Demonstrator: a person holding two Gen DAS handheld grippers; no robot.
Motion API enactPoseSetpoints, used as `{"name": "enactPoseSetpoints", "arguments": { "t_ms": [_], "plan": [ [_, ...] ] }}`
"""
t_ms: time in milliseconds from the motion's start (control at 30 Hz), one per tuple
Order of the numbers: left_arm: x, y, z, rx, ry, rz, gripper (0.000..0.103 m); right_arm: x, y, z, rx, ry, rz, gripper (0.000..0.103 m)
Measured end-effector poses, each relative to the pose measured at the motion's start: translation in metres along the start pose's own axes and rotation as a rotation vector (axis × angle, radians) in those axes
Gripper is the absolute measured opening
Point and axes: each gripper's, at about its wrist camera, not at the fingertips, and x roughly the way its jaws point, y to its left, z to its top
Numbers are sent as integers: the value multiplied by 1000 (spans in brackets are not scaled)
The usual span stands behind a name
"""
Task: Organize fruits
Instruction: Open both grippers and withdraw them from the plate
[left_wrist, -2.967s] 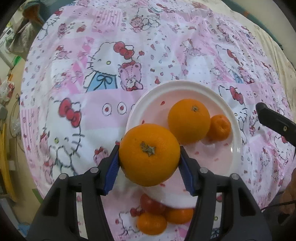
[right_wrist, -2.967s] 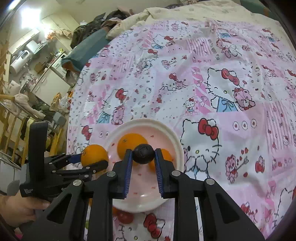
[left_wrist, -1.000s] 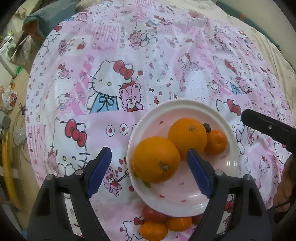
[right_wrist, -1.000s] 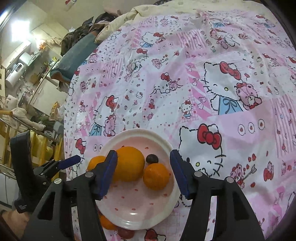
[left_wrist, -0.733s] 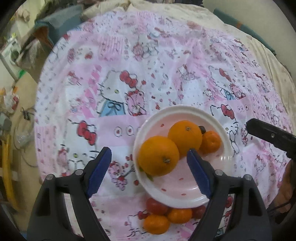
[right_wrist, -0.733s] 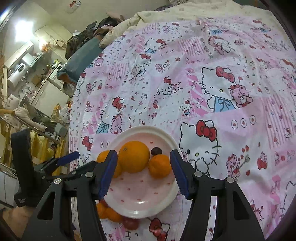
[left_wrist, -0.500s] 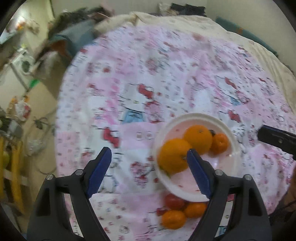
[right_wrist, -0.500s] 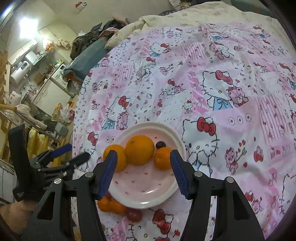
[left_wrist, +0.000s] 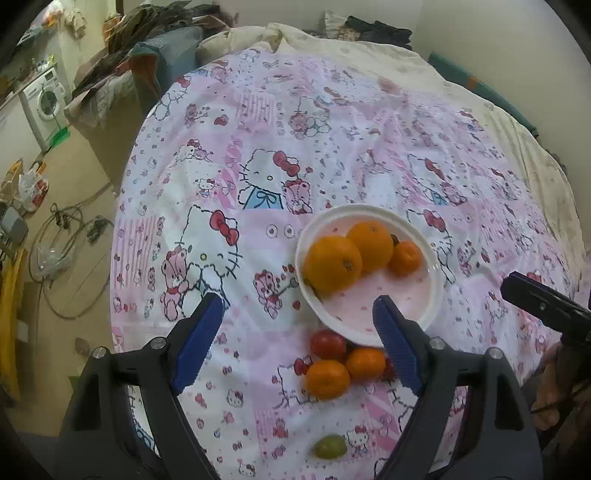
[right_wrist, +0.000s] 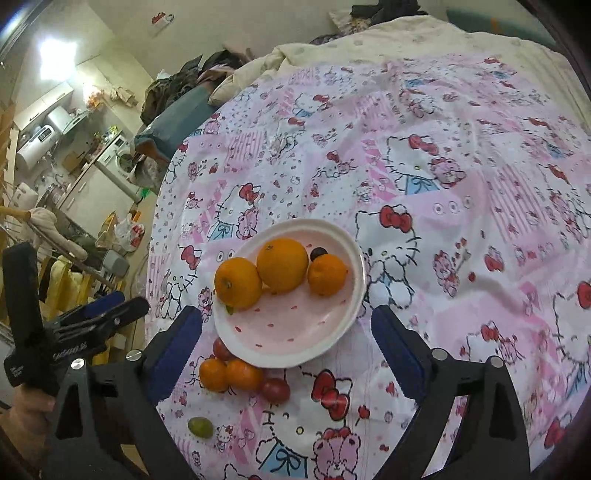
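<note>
A white plate (left_wrist: 434, 291) (right_wrist: 354, 254) on the pink patterned cloth holds two big oranges (left_wrist: 332, 264) (right_wrist: 282, 265), a small mandarin (left_wrist: 405, 258) (right_wrist: 327, 275) and a dark grape (right_wrist: 318, 253). In front of the plate lie two mandarins (left_wrist: 328, 379) (right_wrist: 243, 374), red tomatoes (left_wrist: 328, 344) (right_wrist: 275, 389) and a green grape (left_wrist: 330, 446) (right_wrist: 200, 427). My left gripper (left_wrist: 295, 347) is open and empty, above the cloth near the loose fruit. My right gripper (right_wrist: 288, 354) is open and empty, above the plate's near edge.
The cloth covers a round table whose left edge (left_wrist: 118, 229) drops to a floor with cables. Bedding and clothes lie at the far side (right_wrist: 332, 48). The other gripper shows at the right (left_wrist: 543, 306) and at the left (right_wrist: 74, 325).
Both grippers let go of their fruit, an orange and a dark grape, which now lie on the plate. Both have since pulled back and up, so more of the table shows.
</note>
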Motion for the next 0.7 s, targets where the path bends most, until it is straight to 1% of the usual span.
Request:
{"name": "enactPoseSetpoints", "arguments": {
  "t_ms": [133,267,400,467,533,600,667,700],
  "plan": [
    [-1,2,-10,-22,12,7,81,-4,-3,-13,21,-3,-39,95],
    [4,10,-17,-64,38,15,81,-4,-7,-24,40,12,-63,95],
    [10,12,-25,-65,44,11,81,-3,-14,-32,85,15,-87,95],
    [17,12,-30,-70,74,2,81,0,-17,-32,105,28,-75,95],
    [27,10,-35,-64,124,0,81,3,-19,-33,118,40,-67,95],
    [41,7,-42,-53,190,4,81,6,-20,-33,130,48,-61,95],
    [54,3,-49,-39,261,-5,81,10,-20,-34,129,60,-60,95],
    [58,0,-52,-26,285,-11,81,11,-20,-34,129,64,-60,95]
  ]
}}
